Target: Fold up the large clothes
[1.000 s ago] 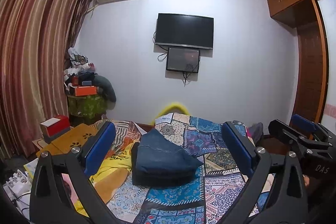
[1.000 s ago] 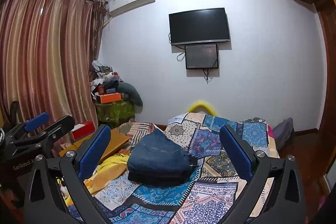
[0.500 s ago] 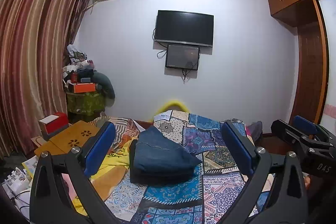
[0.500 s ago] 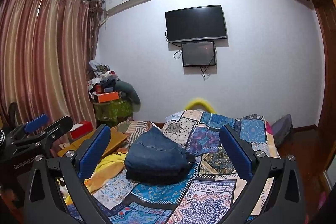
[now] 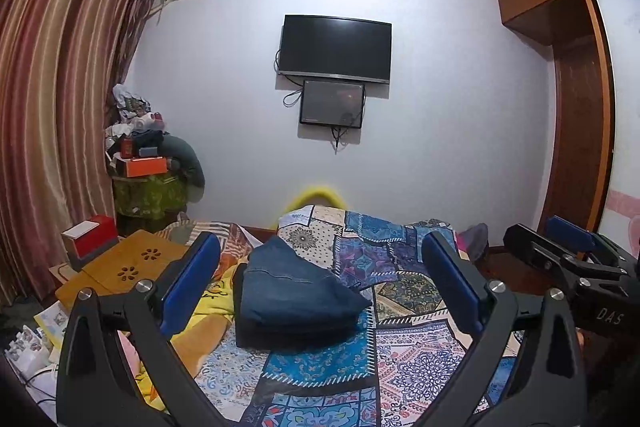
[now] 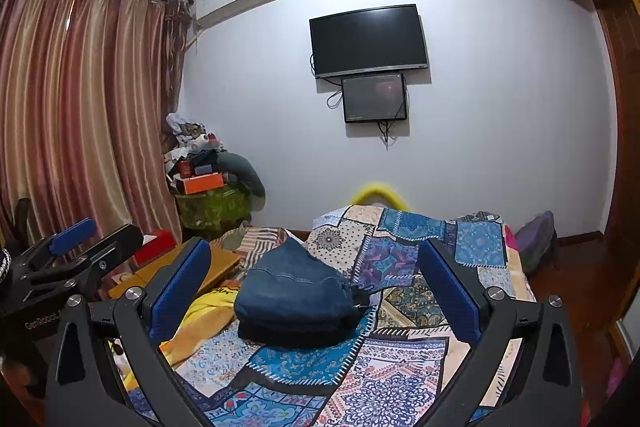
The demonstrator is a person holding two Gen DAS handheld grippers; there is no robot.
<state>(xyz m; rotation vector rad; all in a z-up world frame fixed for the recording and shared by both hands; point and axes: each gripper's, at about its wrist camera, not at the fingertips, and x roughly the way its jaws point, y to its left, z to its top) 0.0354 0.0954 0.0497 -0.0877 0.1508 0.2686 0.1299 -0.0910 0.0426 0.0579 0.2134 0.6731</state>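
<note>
A folded blue denim garment (image 5: 296,295) lies on a dark folded garment on the patchwork bedspread (image 5: 400,267); it also shows in the right wrist view (image 6: 296,297). My left gripper (image 5: 320,283) is open and empty, held above and short of the stack. My right gripper (image 6: 316,287) is open and empty, also held back from the stack. The right gripper shows at the right edge of the left wrist view (image 5: 568,259); the left gripper shows at the left edge of the right wrist view (image 6: 72,259).
A yellow cloth (image 5: 208,311) lies left of the stack. A wooden lap desk (image 5: 120,267) with a red box (image 5: 90,239) stands at the left. Curtains (image 5: 48,107), a cluttered corner stand (image 5: 148,179), a wall TV (image 5: 335,49) and a wardrobe (image 5: 576,107) surround the bed.
Both grippers have tilted slightly upward and drawn back a little; the room view has shifted down in the frames. The folded stack has not moved.
</note>
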